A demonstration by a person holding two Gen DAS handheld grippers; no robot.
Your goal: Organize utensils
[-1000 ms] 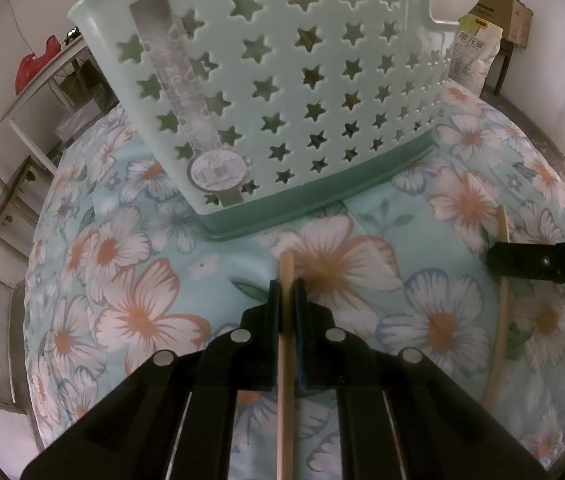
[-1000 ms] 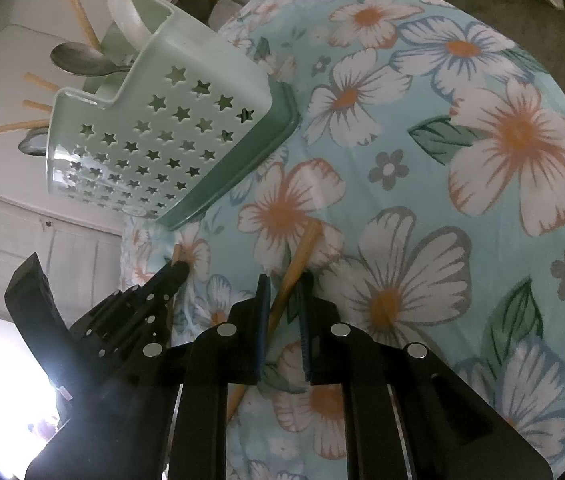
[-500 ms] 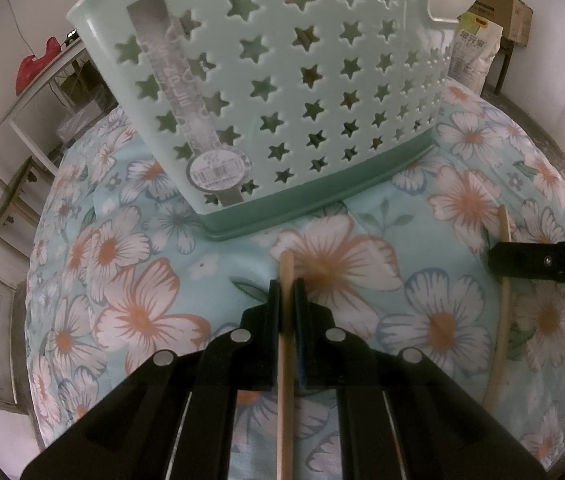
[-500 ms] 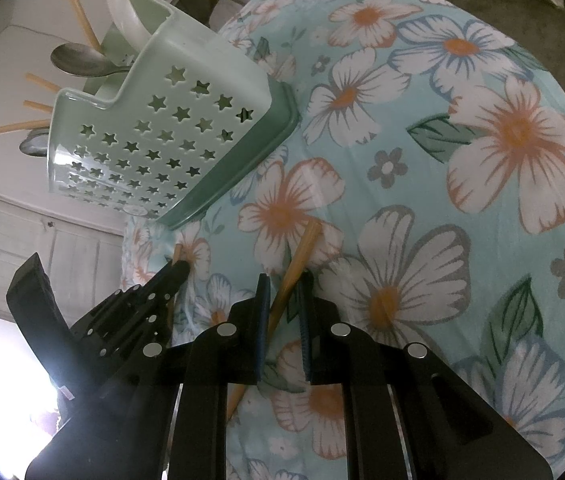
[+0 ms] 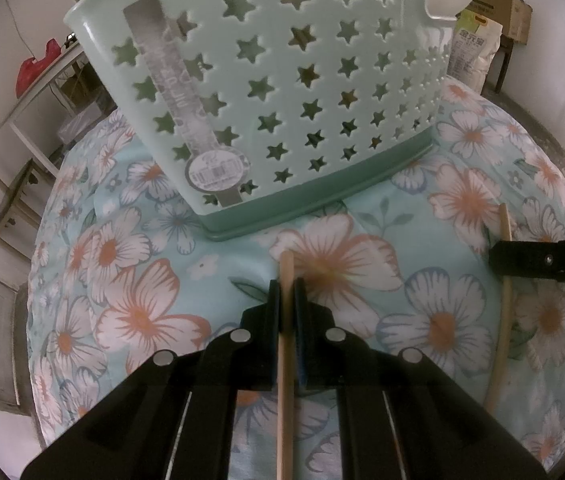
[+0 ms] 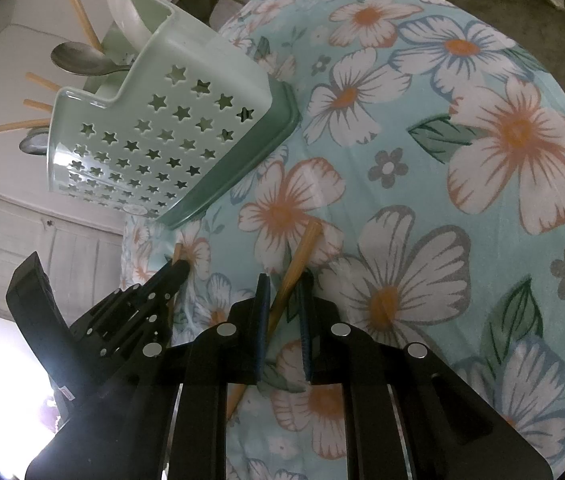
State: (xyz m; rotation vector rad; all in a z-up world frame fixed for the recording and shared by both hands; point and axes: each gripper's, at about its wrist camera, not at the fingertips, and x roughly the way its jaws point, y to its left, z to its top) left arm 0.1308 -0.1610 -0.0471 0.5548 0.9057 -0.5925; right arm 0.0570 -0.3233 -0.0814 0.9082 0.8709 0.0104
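A pale bag (image 5: 472, 54) behind the table shows Chinese characters, "金元宝". A round barcode sticker (image 5: 218, 171) on the green basket (image 5: 362, 92) is too blurred to read.

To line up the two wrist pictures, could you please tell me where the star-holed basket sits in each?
Left wrist view: the star-holed basket fills the top centre, beyond the left gripper.
Right wrist view: it stands upper left.
Shared landmark: the floral tablecloth under it.
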